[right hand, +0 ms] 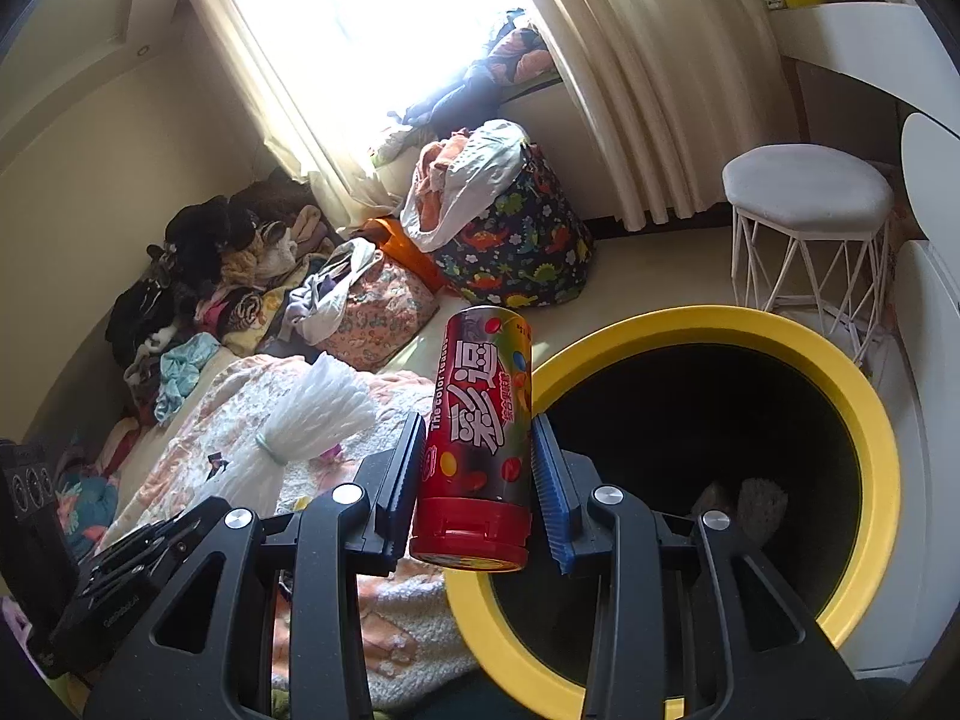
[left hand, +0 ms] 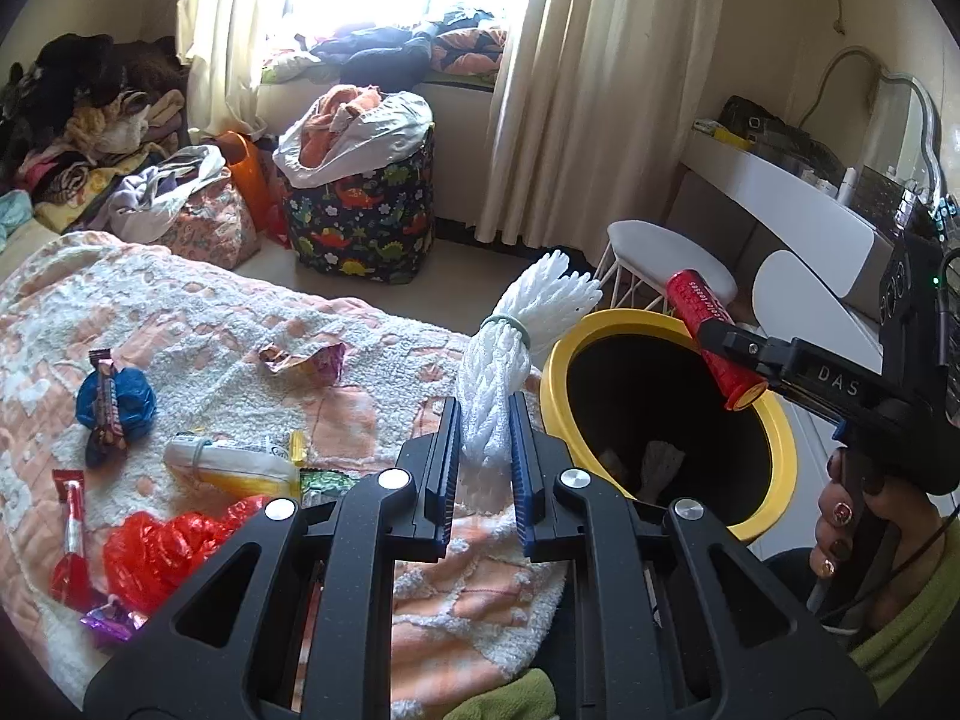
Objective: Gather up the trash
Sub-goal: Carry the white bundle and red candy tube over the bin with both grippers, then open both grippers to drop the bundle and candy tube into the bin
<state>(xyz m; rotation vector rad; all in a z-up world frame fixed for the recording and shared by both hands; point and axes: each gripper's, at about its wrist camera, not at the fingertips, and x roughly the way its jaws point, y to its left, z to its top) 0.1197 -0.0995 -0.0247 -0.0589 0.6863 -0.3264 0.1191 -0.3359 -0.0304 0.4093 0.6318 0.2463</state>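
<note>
Trash is held in both grippers at once. The left gripper (left hand: 485, 438) is clamped on a bundle of white foam netting (left hand: 510, 354), tied round the middle with a pale green band; its jaws pinch the lower end, and the frilled top fans out above. The bundle looks feather-light and squashy, so it should give under the pads rather than slip, and gripping below the band seems the firmest place. It hangs over the edge of the bed, just beside the bin.

The right gripper (right hand: 474, 462) is closed on a red candy tube (right hand: 480, 420), a stiff cylinder with a glossy printed sleeve and a red cap at the near end. The pads press its sides near the cap. It looks rigid and probably light, but the smooth sleeve could slide if the grip slackened. In the left wrist view the tube sits tilted above the far rim of the bin.

Next outward is the bin (right hand: 864, 420), round, with a broad yellow rim and a dark inside where a few scraps already lie. Its mouth is wide and unobstructed, so I judge both items have an easy drop. The rim almost touches the bed on one side, and a white stool (right hand: 807, 192) stands close behind.

Further out, the bedspread (left hand: 240, 312) carries more litter: a crumpled red plastic bag (left hand: 162, 552), a blue wad (left hand: 117, 405), a yellow and white packet (left hand: 234, 465) and several sweet wrappers, all lying apart with room to reach each.
</note>
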